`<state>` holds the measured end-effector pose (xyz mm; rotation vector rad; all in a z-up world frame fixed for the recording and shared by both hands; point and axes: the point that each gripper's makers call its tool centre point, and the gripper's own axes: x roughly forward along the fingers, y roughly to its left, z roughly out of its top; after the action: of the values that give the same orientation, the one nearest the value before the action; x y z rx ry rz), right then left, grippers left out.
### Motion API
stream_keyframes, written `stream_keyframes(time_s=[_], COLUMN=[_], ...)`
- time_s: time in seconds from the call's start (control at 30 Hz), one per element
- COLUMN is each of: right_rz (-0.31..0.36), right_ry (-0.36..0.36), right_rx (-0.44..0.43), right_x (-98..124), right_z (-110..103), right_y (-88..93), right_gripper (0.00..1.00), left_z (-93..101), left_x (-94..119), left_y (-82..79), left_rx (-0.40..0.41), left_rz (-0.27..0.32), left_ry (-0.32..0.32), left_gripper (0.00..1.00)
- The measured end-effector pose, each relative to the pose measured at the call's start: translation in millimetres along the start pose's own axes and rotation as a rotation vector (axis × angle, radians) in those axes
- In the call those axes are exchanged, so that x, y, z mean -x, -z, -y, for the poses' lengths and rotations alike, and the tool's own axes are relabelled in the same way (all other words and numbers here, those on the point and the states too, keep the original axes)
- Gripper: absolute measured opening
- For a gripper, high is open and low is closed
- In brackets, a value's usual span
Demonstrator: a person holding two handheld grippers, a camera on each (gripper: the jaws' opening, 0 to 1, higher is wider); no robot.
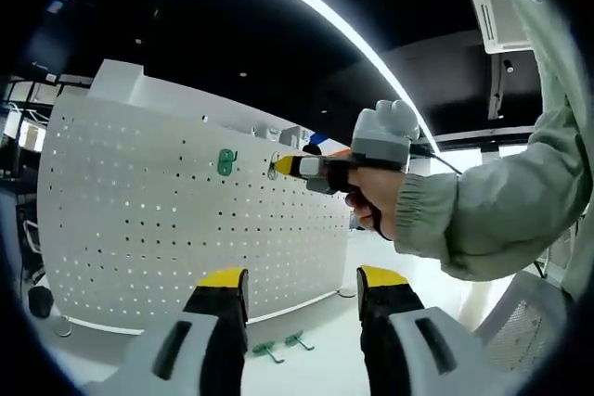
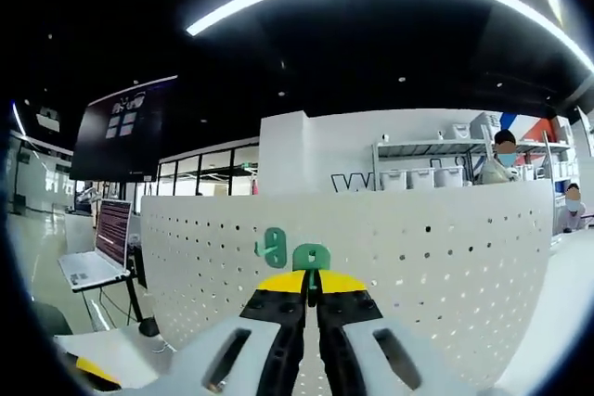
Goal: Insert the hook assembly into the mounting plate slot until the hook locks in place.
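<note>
Right claw (image 2: 311, 292) clamps a green hook (image 2: 311, 258) against the white pegboard (image 2: 445, 257), beside a mounted hook (image 2: 273, 247); left claw (image 1: 302, 289) gapes empty; next, press home.

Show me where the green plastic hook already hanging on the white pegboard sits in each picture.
Left gripper view: the mounted green plastic hook hangs on the upper middle of the white perforated pegboard, left of the right gripper.
Right gripper view: it sits centre-left, beside the second green hook held in the jaws.
Shared landmark: the pegboard.

Left tool (image 1: 302, 296) spread, right tool (image 2: 312, 287) clamped shut
</note>
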<state>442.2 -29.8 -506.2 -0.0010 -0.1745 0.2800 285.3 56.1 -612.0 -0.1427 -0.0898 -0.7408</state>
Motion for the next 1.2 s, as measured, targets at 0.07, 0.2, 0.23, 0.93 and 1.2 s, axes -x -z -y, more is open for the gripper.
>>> stream_keyframes(time_s=[0.07, 0.2, 0.23, 0.93, 1.2], right_rz=[0.000, -0.003, -0.005, -0.020, -0.022], right_ry=[-0.002, 0.005, 0.010, 0.075, 0.083], right_rx=[0.004, 0.016, 0.013, 0.010, 0.010], right_x=[-3.6, -9.9, -11.8, -37.3, -47.6], right_z=[-1.7, -1.9, -0.7, 6.6, 6.7], right_y=[-0.6, -0.1, 1.0, -0.7, -0.6], right_gripper=[0.01, 0.01, 0.01, 0.01, 0.01], left_z=[0.4, 0.8, 0.7, 4.2, -0.3], left_x=[-0.1, -0.2, -0.1, 0.1, 0.8], left_y=[-0.4, -1.5, -2.2, -7.0, -8.5], left_rx=[0.002, 0.007, 0.007, -0.015, -0.010], left_rz=[0.002, 0.006, 0.009, 0.025, 0.031], left_ry=[0.002, 0.004, 0.003, 0.014, -0.002], left_gripper=[0.49, 0.49, 0.49, 0.50, 0.50])
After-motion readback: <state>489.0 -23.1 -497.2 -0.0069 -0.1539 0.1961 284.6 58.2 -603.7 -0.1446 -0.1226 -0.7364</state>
